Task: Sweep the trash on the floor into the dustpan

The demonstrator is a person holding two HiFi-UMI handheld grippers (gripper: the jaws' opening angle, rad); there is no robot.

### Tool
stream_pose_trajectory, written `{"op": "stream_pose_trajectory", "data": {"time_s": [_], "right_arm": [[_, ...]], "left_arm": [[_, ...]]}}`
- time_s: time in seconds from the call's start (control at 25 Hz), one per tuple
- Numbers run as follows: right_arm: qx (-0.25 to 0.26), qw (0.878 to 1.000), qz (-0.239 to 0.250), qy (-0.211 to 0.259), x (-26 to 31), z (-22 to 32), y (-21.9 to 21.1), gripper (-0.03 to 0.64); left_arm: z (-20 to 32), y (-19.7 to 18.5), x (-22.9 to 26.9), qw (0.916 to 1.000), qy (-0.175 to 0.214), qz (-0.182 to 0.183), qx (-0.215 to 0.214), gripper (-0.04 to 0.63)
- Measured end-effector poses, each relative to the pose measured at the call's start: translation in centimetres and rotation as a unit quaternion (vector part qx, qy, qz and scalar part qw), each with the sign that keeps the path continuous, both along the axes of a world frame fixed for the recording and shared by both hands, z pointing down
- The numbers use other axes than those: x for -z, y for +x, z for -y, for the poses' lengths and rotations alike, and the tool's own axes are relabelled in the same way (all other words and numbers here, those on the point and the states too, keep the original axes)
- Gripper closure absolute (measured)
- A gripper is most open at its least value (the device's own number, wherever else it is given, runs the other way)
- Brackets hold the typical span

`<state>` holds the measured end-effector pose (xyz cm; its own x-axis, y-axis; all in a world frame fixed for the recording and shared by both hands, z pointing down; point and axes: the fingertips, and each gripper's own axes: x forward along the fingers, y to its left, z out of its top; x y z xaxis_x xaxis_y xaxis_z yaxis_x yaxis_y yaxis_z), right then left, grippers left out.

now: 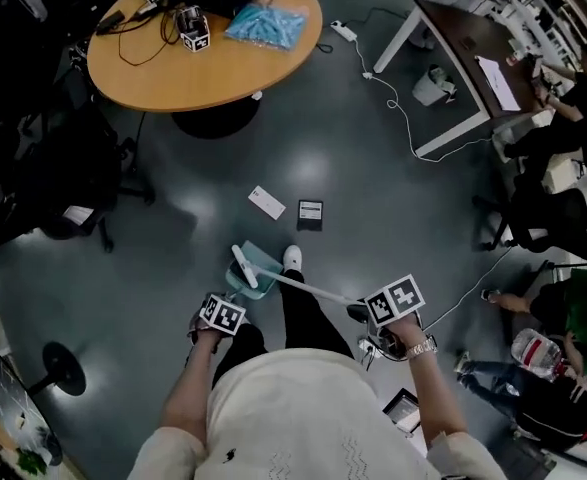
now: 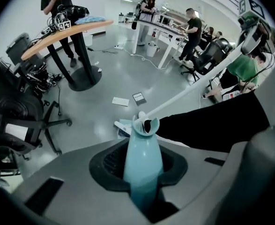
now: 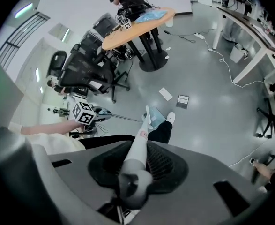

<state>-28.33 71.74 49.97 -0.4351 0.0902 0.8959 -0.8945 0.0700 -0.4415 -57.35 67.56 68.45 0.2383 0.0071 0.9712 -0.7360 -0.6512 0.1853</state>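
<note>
My left gripper (image 1: pixel 220 315) (image 2: pixel 144 170) is shut on the teal handle of the dustpan (image 1: pixel 258 270) (image 2: pixel 144 156), whose pan rests on the floor just ahead of my feet. My right gripper (image 1: pixel 393 304) (image 3: pixel 136 165) is shut on the white broom handle (image 1: pixel 318 290) (image 3: pixel 138 146). The broom's head (image 1: pixel 242 264) (image 3: pixel 148 115) sits at the dustpan's mouth. Two pieces of trash lie on the grey floor beyond the pan: a white card (image 1: pixel 267 202) (image 2: pixel 120 101) (image 3: pixel 165 93) and a dark flat packet (image 1: pixel 310 214) (image 2: pixel 138 97) (image 3: pixel 182 101).
A round wooden table (image 1: pixel 203 63) with cables and a blue bag stands ahead. Black office chairs (image 1: pixel 68 183) crowd the left. A white cable (image 1: pixel 398 113) runs over the floor to a desk (image 1: pixel 463 48) at the right, where people sit. My white shoe (image 1: pixel 292 258) is beside the pan.
</note>
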Motion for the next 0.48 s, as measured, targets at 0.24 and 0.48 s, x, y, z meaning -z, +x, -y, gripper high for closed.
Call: {"op": "stream_pose_trajectory", "data": {"time_s": [0.24,0.48], "right_arm": [[0.027,0.999,0.018,-0.006,-0.4,11.4,6.4,0.502],[0.05,0.998,-0.032,0.02,-1.6,21.4,14.3,0.502]], "left_arm": [[5.0,1.3,-3.0,0.9965,-0.019,0.027,0.077,0.503],[8.9,2.8,-4.4,0.9867,-0.015,0.047,0.155,0.502]]}}
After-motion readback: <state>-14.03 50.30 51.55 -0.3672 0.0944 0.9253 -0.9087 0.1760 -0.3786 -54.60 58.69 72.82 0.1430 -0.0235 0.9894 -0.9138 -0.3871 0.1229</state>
